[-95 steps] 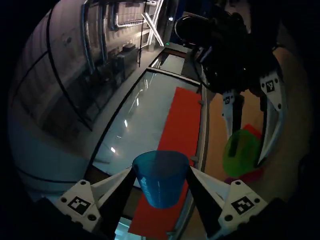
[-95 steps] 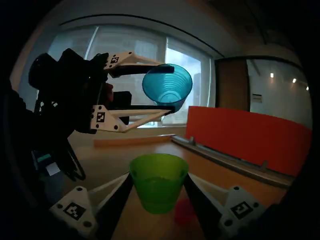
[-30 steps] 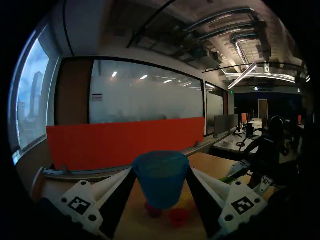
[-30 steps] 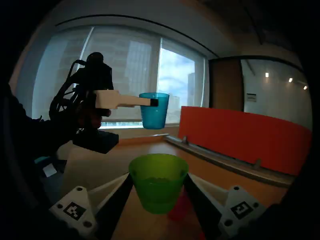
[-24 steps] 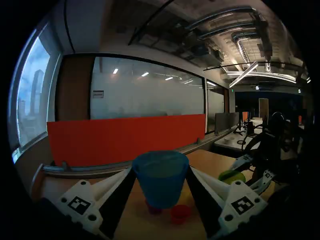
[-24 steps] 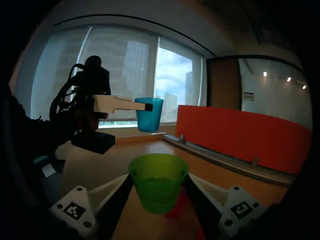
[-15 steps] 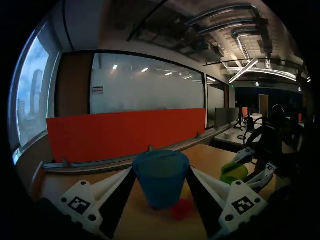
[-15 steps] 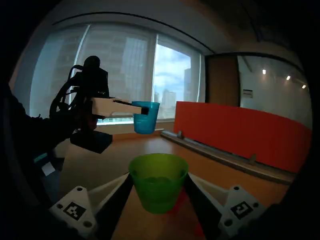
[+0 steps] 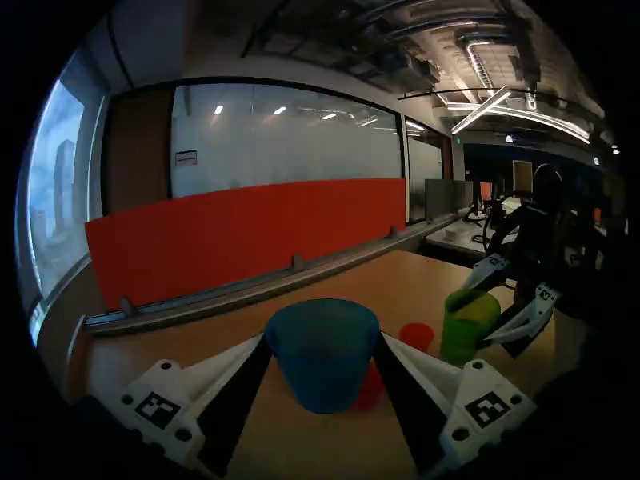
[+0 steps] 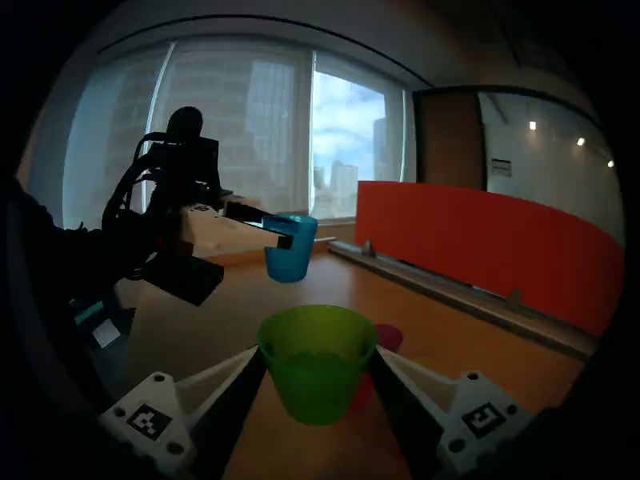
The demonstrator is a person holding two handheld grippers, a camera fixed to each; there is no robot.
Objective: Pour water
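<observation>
window [image 10: 352, 144]: big glazed wall behind the left claw in the right gripper view, towers and cloud outside.
tabletop [image 9: 352, 280]: wood, long, runs under both claws.
orange panel [image 9: 240, 232]: upright along the far tabletop edge, grey rail [image 9: 264, 284] with small clips at its foot.
left claw [image 9: 322, 342]: clenched on the blue cup, one finger pressed to each side of the wall, held level. Seen side-on from the right gripper view, off to the left with a dark sleeve behind it.
right claw [image 10: 317, 352]: clenched on the green cup, both fingers against its sides, held level. In the left gripper view sits at far right, well apart from the blue cup.
blue cup [image 9: 322, 368]: upright, mouth up, in the left claw low over the tabletop. Cannot tell if the base touches. Contents not readable.
green cup [image 10: 318, 372]: upright, mouth up, in the right claw, nearer the panel-free side of the tabletop. Darker band in the lower half, may be liquid, not certain.
red piece [image 9: 416, 334]: small, round, on the tabletop between the two cups in the left gripper view.
second red piece [image 9: 370, 388]: just behind the blue cup, partly hidden by it.
magenta piece [image 10: 390, 336]: small, on the tabletop just behind the green cup's right rim.
</observation>
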